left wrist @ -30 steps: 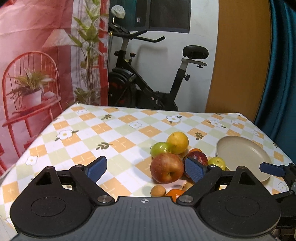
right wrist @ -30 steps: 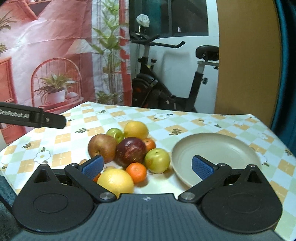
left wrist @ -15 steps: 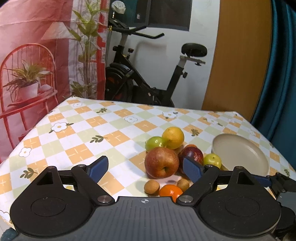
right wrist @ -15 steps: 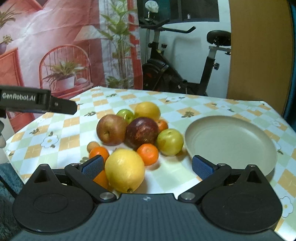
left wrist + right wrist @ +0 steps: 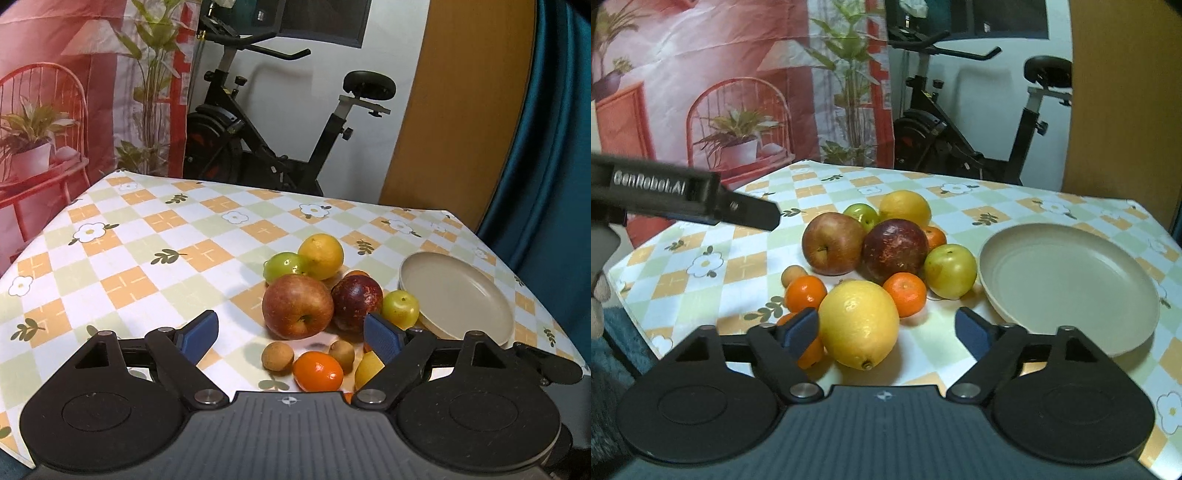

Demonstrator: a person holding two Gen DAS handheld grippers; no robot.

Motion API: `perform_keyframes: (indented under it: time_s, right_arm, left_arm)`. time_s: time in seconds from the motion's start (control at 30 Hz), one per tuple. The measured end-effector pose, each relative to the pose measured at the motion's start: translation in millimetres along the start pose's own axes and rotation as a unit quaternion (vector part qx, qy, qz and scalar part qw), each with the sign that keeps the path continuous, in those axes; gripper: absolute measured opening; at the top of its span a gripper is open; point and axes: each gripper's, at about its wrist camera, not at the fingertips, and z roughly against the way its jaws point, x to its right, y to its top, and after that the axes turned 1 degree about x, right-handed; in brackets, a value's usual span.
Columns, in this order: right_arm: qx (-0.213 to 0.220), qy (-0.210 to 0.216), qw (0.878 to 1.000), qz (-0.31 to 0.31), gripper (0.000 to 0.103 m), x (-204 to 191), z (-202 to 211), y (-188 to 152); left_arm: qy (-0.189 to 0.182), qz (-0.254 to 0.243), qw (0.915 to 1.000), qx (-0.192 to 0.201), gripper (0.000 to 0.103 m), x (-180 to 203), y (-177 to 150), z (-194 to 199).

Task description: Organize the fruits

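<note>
The arm of your left gripper (image 5: 291, 334) reads "GenRobot.AI" in white letters. The fruits sit clustered mid-desk (image 5: 155, 236) on its checked floral cloth, just left of an empty beige plate (image 5: 1067, 280): a red apple (image 5: 833, 243), a dark red plum-like fruit (image 5: 895, 245), a green plum (image 5: 950, 271), mandarins, and a big yellow lemon (image 5: 858, 323) nearest you. Your right gripper (image 5: 886, 330) has its jaws closing around that lemon; the left pad looks to touch it, the right is clear. Your left gripper's jaws are narrowing, empty, above small fruits.
</note>
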Motion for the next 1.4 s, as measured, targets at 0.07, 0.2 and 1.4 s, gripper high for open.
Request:
perform_keyframes:
  time_s: [0.07, 0.2, 1.4]
  right_arm:
    - [0.000, 0.003, 1.000, 0.005, 0.072, -1.5, -0.5, -0.6]
    - [-0.002, 0.010, 1.000, 0.002, 0.065, -0.4, -2.0, -1.9]
    - [-0.030, 0.099, 0.988, -0.114, 0.057, 27.4, -21.6, -7.9]
  left_arm:
    - [0.004, 0.001, 1.0000, 0.000, 0.087, 1.2, -0.4, -1.7]
    - [0.000, -0.004, 1.0000, -0.002, 0.081, 4.5, -1.4, -3.6]
    - [-0.128, -0.038, 0.9852, -0.108, 0.046, 45.5, -8.5, -60.9]
